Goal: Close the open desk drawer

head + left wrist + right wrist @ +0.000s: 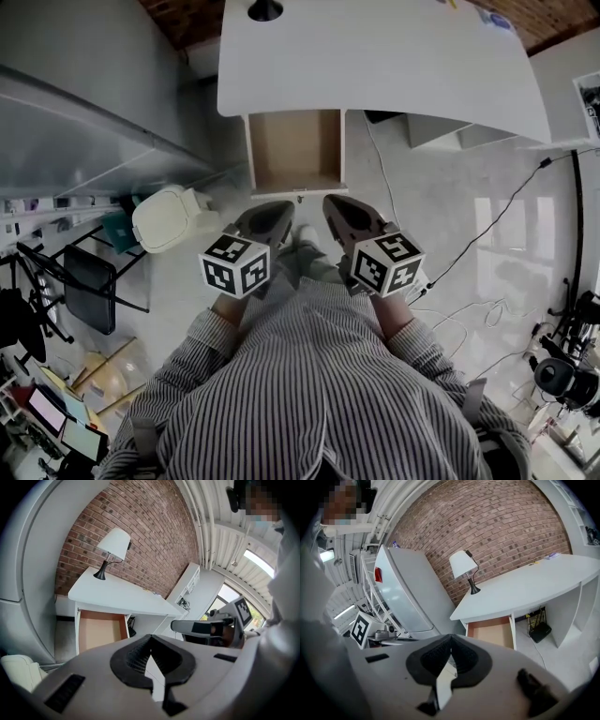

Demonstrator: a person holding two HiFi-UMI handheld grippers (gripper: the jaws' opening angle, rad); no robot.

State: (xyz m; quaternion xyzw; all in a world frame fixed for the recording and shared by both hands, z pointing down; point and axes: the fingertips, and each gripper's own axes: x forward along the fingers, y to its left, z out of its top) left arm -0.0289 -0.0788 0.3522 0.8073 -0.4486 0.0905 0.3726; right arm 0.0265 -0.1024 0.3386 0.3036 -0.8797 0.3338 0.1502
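The drawer (295, 150) stands open under the desk (375, 56), upper centre of the head view. The left gripper (279, 210) and right gripper (335, 202) sit just below its front, apart from it, jaws together and empty.

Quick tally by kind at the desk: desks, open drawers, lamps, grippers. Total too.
desk: 1
open drawer: 1
lamp: 1
grippers: 2 (left gripper, right gripper, both shut and empty)
Total: 5
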